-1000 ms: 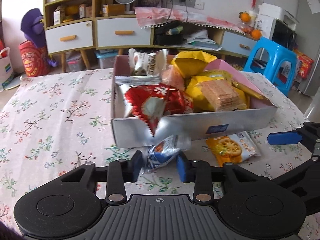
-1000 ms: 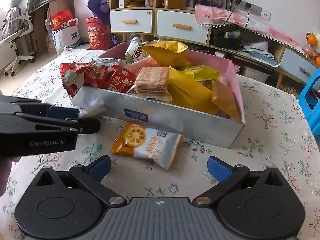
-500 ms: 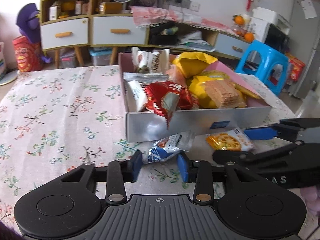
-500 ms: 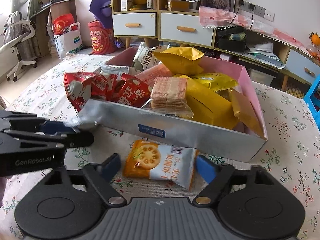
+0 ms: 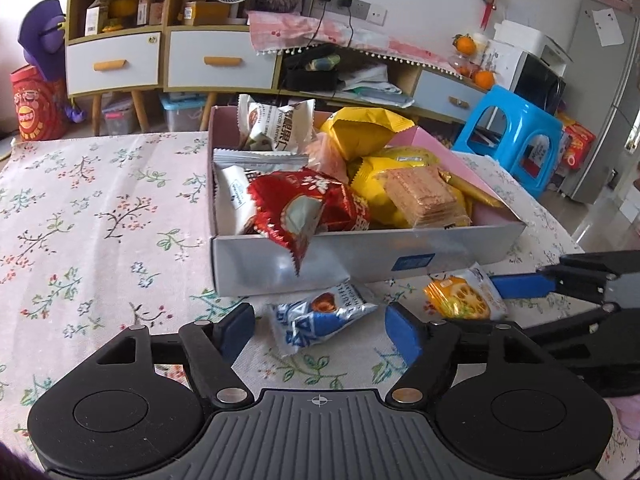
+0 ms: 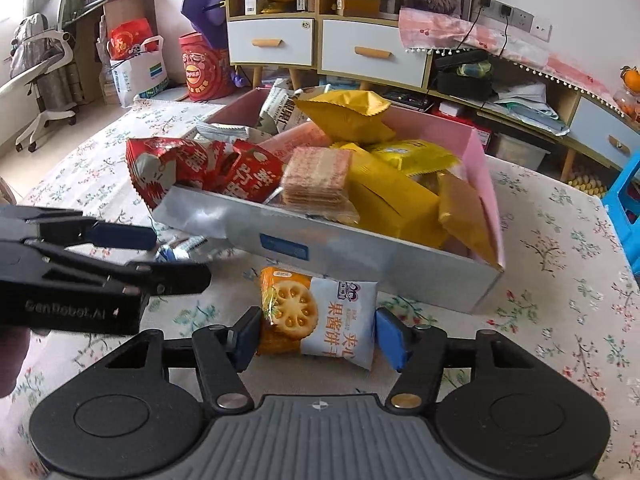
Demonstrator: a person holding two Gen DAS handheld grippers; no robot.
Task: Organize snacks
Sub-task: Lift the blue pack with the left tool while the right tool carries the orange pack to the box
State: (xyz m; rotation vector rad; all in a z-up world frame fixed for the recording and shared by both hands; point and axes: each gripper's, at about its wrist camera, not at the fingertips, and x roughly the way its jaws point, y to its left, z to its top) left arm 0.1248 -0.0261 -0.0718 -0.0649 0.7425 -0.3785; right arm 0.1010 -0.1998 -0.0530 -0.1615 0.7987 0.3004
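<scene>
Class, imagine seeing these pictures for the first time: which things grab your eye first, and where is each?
An overfilled box of snacks sits mid-table, a red packet spilling over its front wall. In front of it, on the floral cloth, lie a blue-and-silver packet and an orange biscuit packet, each between a tool's fingers.

Floral-cloth table (image 5: 100, 208) w/ snack box (image 5: 360, 256), 2 loose pkts.
</scene>
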